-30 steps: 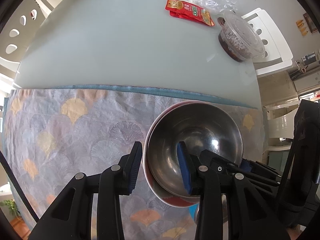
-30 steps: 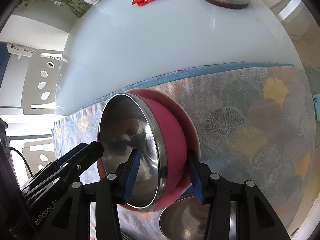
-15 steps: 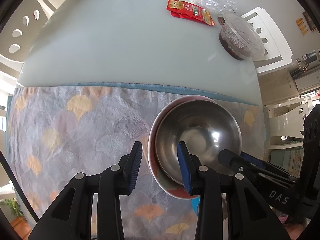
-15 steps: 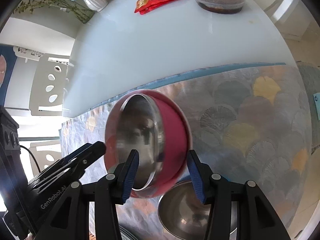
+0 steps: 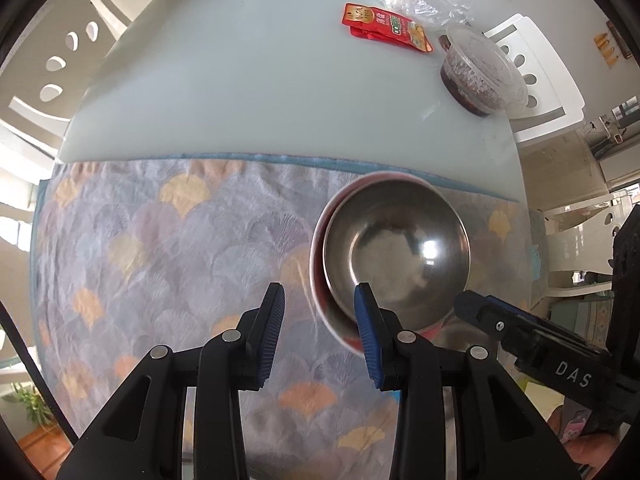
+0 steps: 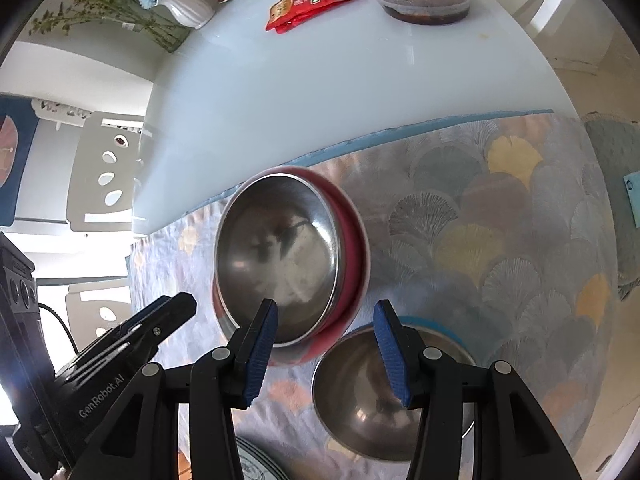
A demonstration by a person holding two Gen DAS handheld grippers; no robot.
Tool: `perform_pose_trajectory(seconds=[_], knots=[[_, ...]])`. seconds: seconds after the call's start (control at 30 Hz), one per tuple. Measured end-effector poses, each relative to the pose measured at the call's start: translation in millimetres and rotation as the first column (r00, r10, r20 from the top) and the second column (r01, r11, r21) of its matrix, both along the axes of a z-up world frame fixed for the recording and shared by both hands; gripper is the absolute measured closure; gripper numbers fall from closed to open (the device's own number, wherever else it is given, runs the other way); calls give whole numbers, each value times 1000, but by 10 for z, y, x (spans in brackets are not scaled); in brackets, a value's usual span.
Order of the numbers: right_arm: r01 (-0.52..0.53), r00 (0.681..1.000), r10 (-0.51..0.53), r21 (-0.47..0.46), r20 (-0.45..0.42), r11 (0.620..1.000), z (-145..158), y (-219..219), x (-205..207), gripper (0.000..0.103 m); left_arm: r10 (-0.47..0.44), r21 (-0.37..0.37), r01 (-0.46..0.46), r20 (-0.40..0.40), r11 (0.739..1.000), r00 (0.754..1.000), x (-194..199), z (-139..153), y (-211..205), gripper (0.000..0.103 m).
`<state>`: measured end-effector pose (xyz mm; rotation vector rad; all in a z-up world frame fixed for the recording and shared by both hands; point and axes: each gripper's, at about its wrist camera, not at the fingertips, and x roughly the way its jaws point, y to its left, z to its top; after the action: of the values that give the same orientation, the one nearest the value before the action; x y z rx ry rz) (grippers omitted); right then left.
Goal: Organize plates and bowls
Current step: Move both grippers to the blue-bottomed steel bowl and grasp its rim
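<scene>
Nested pair ahead of both sets of jaws: steel bowl [image 5: 396, 256] seated inside red bowl [image 6: 352, 240], resting on the patterned cloth [image 5: 160, 260] near its far hem, short of the bare white table [image 5: 248, 92]. From the left gripper [image 5: 320, 330], stack ahead and off toward the right finger, its near rim just past that finger's blue pad [image 5: 366, 332], nothing between the pads. From the right gripper [image 6: 325, 344], stack ahead and toward the left finger, near rim just beyond the left pad [image 6: 260, 346]; second steel bowl [image 6: 384, 392] low and close, under the right finger, with the edge of a patterned plate [image 6: 256, 464] at the very bottom. No long axis to speak of, both bowls round, mouths up, inner bowl sitting off-centre toward the left gripper's side. Both jaws wide apart and empty, gripping nothing. Right gripper judged nearer to the loose steel bowl, so likely the one to take it next, closing over its rim and carrying it forward and leftward onto the stack. Against a second ago: then held tilted in the right jaws with the left's right finger inside the steel bowl; now released, set level on the cloth, both grippers drawn back clear of the rims, right jaws spread wider, more of the second bowl showing.
</scene>
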<state>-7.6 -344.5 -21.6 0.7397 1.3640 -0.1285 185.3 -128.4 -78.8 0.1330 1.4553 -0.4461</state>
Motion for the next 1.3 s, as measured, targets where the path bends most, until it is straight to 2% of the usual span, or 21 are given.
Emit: perform_pose_trajectory(seconds=[0.17, 0.23, 0.4, 0.6, 0.93, 1.3], knots=[[-4, 1000, 4, 7, 8, 1000, 69, 18, -135, 55, 12, 10, -12, -12, 1000, 1000, -139, 22, 75, 69], [1, 1000, -1, 11, 12, 1000, 101, 12, -198, 55, 16, 10, -16, -11, 1000, 1000, -206, 32, 89, 64], [28, 999, -29, 14, 31, 999, 196, -96, -413, 55, 27, -5, -27, -32, 1000, 999, -373, 25, 65, 63], [67, 998, -68, 21, 18, 998, 151, -260, -684, 54, 0, 4, 0, -83, 1000, 997, -594, -57, -23, 63], [104, 994, -101, 48, -50, 993, -197, -404, -993, 54, -42, 43, 47, -112, 998, 993, -896, -271, -242, 63], [105, 989, -94, 99, -116, 990, -626, -450, -1029, 54, -72, 96, 87, -152, 992, 986, -1032, -601, -415, 63]])
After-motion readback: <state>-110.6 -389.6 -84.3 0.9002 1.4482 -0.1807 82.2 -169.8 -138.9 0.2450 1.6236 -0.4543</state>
